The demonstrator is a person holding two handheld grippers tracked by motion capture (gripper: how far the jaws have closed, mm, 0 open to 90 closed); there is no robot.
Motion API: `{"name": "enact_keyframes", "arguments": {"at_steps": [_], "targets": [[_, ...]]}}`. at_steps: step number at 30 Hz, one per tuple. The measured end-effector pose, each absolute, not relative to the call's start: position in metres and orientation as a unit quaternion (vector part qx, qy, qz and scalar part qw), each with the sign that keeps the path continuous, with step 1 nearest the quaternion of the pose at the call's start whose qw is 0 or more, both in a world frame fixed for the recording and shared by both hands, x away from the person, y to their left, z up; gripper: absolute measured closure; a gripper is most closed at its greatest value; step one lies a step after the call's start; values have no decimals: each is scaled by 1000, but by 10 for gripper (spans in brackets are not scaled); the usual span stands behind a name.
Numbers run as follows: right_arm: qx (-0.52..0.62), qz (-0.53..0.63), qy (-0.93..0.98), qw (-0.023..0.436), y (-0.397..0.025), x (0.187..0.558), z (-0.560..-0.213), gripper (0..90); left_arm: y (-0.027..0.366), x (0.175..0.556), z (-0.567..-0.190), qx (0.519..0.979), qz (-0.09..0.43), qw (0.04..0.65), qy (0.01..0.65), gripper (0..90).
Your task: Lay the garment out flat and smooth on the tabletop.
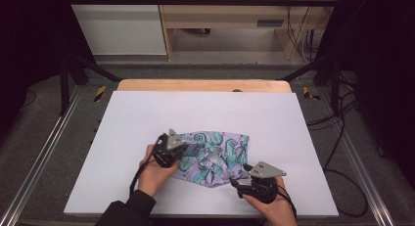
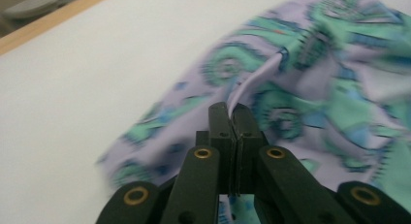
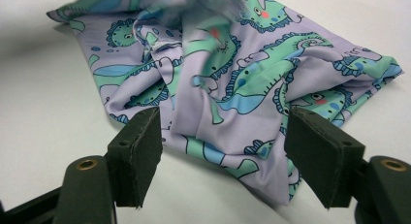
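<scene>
Left claw [image 2: 231, 118] pinching a fold of the lilac seahorse-print cloth [image 1: 215, 157]; right claw [image 3: 220, 156] wide, cloth's near corner straight ahead.

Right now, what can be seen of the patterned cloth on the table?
The cloth is thin, smooth-looking lilac fabric printed with green and blue seahorse-like figures. It lies crumpled and partly folded near the front middle of the white table top, with soft ridges across it. The left tongs are shut on a raised fold of it. The right tongs stand open at its near edge, a jaw on either side, not pinching it.
</scene>
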State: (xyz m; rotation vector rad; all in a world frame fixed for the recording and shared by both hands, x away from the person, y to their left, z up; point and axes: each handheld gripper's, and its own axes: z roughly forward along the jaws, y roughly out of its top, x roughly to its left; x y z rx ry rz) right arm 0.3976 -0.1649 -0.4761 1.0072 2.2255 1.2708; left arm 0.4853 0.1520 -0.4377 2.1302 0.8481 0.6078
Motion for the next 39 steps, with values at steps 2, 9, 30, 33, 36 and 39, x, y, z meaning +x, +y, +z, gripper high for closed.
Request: {"name": "enact_keyframes", "arguments": {"at_steps": [2,9,30,33,36,39], "targets": [[359,454,793,193,-165,398,-476,298,175,491,-434,821,241,374,357,894],[349,452,798,193,-160,396,-473,306,222,486,-456,800,226,382,403,892],[281,376,862,190,-112,434,-472,868,236,477,-469,753,207,464,418,893],[287,397,852,186,-108,445,-458,890,236,476,-470,753,200,466,419,893],[288,397,850,191,-99,468,-435,892,235,475,-470,754,197,466,418,892],[299,394,851,179,-86,497,-420,892,234,475,-469,756,193,467,416,891]]}}
